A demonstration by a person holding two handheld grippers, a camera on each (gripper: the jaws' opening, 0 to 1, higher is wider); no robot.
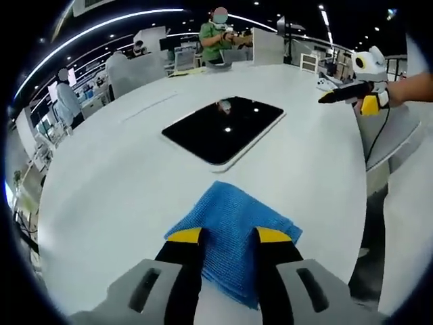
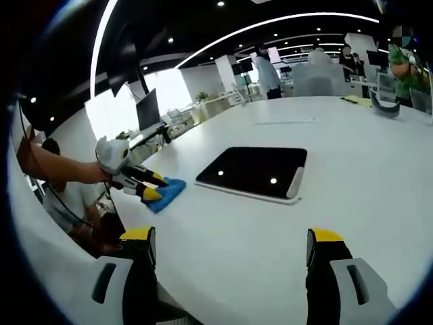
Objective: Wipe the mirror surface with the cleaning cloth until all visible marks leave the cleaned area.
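A dark rectangular mirror (image 1: 226, 128) with a white frame lies flat on the white round table (image 1: 135, 169). A folded blue cleaning cloth (image 1: 230, 217) lies on the table in front of the mirror. My left gripper (image 1: 230, 235) is open, its yellow-tipped jaws either side of the cloth's near part. In the right gripper view the mirror (image 2: 257, 172) is at the centre, and the left gripper (image 2: 154, 187) sits at the cloth (image 2: 169, 189) on the left. My right gripper (image 2: 231, 235) is wide open over bare table with nothing in it. It also hovers beyond the table's right edge (image 1: 328, 99).
The table's edge (image 1: 358, 203) curves down the right of the left gripper view, with floor beyond. A person in green (image 1: 218, 37) stands at desks behind the table. An arm (image 2: 54, 166) holds the left gripper. Monitors and desks (image 2: 152, 112) line the far side.
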